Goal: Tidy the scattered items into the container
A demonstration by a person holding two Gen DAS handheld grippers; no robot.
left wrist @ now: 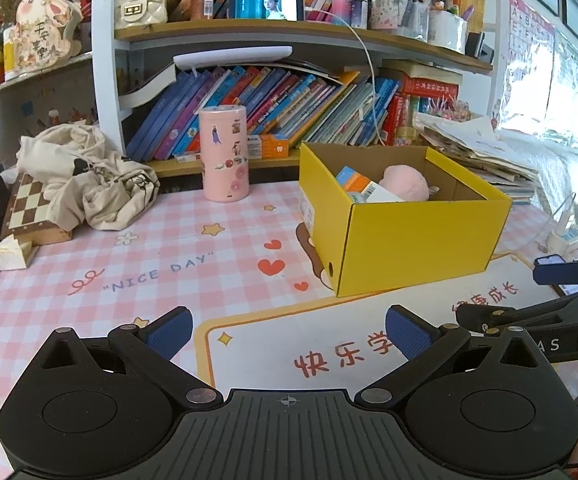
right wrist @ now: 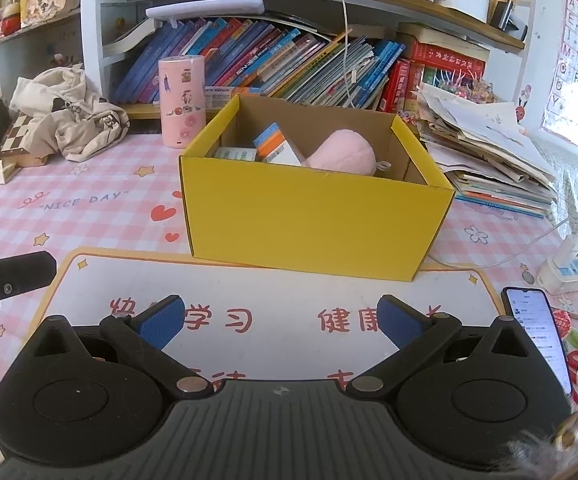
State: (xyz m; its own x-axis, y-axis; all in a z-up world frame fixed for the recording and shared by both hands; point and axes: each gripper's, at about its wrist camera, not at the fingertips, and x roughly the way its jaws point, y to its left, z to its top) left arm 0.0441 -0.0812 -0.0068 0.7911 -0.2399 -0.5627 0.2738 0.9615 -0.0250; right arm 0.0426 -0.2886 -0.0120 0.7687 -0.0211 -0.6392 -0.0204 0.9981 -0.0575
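A yellow cardboard box [left wrist: 417,240] stands open on the pink checked desk mat; it also shows in the right wrist view [right wrist: 309,220]. Inside lie a pink plush toy [right wrist: 343,152], an orange-and-blue small carton [right wrist: 279,146] and a pale green-white packet [right wrist: 235,154]. The plush [left wrist: 405,182] and the carton [left wrist: 363,188] show in the left wrist view too. My left gripper [left wrist: 287,330] is open and empty, low over the mat in front of the box. My right gripper [right wrist: 281,320] is open and empty, also in front of the box.
A pink cylinder tin [left wrist: 225,154] stands behind the box's left. A crumpled cream cloth [left wrist: 89,176] lies on a chessboard [left wrist: 25,208] at far left. A phone [right wrist: 537,332] and charger [right wrist: 569,272] lie at right. Paper stacks [right wrist: 489,152] and bookshelves stand behind.
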